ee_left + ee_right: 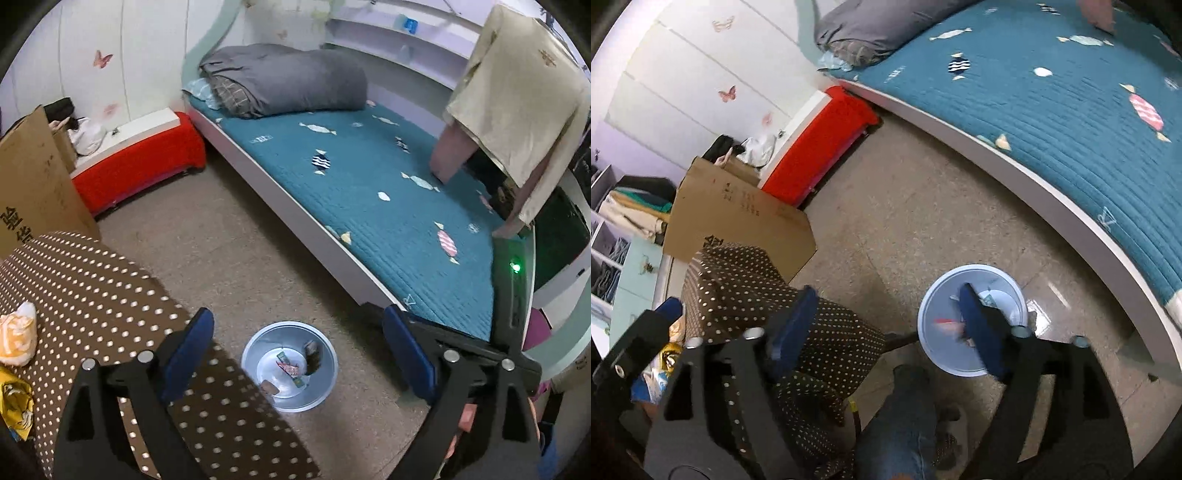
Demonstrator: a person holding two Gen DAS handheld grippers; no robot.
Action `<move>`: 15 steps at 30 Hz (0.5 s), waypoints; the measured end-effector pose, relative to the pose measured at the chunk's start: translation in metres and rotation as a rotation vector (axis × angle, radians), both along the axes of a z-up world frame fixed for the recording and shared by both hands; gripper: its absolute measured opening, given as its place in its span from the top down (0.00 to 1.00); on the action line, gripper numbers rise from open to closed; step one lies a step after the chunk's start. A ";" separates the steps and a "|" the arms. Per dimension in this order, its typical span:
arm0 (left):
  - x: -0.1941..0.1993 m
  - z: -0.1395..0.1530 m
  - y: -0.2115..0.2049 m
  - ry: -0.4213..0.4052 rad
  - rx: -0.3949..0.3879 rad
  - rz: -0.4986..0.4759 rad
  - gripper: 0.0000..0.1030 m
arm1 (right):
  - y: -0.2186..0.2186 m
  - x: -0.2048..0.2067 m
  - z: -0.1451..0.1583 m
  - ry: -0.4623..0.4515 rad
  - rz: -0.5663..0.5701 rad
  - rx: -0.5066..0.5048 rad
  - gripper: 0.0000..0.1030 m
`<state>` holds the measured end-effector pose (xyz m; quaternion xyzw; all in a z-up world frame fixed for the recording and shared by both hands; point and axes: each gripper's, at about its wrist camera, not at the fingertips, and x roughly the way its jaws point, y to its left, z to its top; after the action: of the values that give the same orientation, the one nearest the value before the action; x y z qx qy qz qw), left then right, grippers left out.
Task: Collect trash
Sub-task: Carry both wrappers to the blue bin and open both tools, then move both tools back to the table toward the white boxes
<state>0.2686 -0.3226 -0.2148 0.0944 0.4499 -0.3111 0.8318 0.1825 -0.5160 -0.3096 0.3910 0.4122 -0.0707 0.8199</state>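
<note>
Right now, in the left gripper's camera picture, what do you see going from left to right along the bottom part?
Yellow wrapper → polka-dot cloth → left finger of the open left gripper → basin on the floor with wrappers inside → right finger.

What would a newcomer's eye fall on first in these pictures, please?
Probably the teal bed with its candy-print cover, filling the right side, and the red bench against the wall beyond its head. On the floor beside the bed stands a pale bin with wrappers in it, and both grippers, left and right, hang open above it.
</note>
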 end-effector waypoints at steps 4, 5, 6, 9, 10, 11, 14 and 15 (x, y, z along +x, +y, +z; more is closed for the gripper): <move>-0.008 0.012 0.013 -0.049 -0.011 0.014 0.12 | 0.001 -0.013 0.014 -0.011 -0.027 -0.039 0.06; -0.013 0.016 0.018 -0.065 -0.016 0.015 0.12 | 0.003 -0.017 0.019 -0.014 -0.033 -0.050 0.06; -0.015 0.020 0.021 -0.076 -0.020 0.016 0.12 | 0.005 -0.021 0.025 -0.018 -0.038 -0.060 0.06; -0.028 0.034 0.034 -0.112 -0.035 0.028 0.11 | 0.013 -0.032 0.047 -0.047 -0.048 -0.097 0.06; -0.033 0.039 0.039 -0.125 -0.045 0.031 0.11 | 0.019 -0.036 0.059 -0.069 -0.048 -0.113 0.06; -0.037 0.044 0.043 -0.134 -0.051 0.034 0.11 | 0.022 -0.038 0.066 -0.082 -0.047 -0.121 0.06; -0.053 0.060 0.058 -0.182 -0.069 0.046 0.11 | 0.038 -0.045 0.095 -0.129 -0.035 -0.158 0.06; -0.059 0.066 0.065 -0.200 -0.075 0.050 0.11 | 0.043 -0.046 0.103 -0.144 -0.028 -0.166 0.06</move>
<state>0.2093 -0.2580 -0.1489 0.0825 0.3547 -0.2958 0.8831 0.1361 -0.4726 -0.2065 0.3313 0.3396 -0.0879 0.8759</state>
